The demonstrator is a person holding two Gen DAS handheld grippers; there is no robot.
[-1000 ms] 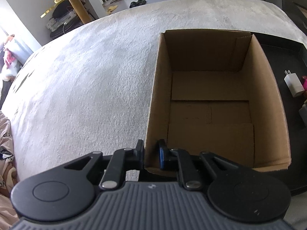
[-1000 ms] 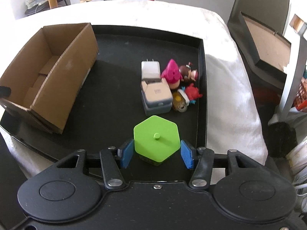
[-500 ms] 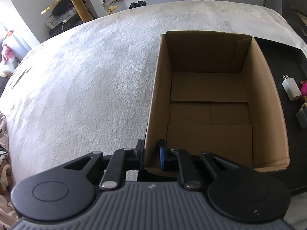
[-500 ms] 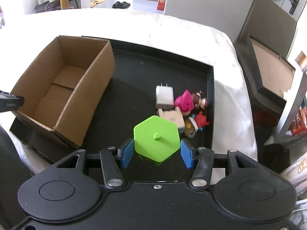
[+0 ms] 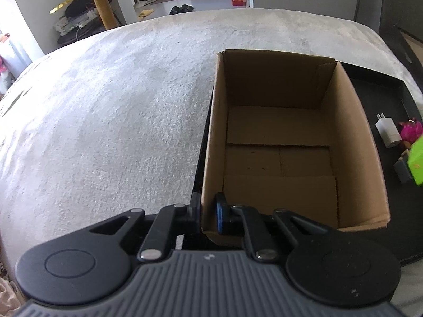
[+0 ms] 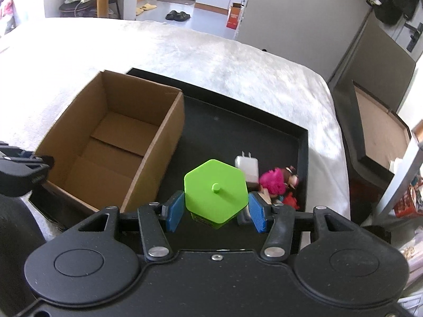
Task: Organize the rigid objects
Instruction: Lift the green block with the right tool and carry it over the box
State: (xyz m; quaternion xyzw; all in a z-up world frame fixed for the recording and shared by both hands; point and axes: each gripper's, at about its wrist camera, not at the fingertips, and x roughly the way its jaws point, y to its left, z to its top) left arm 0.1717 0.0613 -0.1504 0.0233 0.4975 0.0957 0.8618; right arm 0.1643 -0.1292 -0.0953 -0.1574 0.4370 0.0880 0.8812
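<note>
A lime-green hexagonal container (image 6: 216, 190) with a small knob on its lid hung upright above the black tray (image 6: 303, 142). A white charger (image 6: 247, 166) and small pink and red figurines (image 6: 273, 183) lay clustered on the tray, beside the open, empty cardboard box (image 6: 169, 121).

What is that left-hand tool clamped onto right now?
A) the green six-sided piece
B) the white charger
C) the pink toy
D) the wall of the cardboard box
D: the left tool has one finger outside and one inside the near corner of the cardboard box, pinching its wall, while the green six-sided piece sits in the right tool.
</note>
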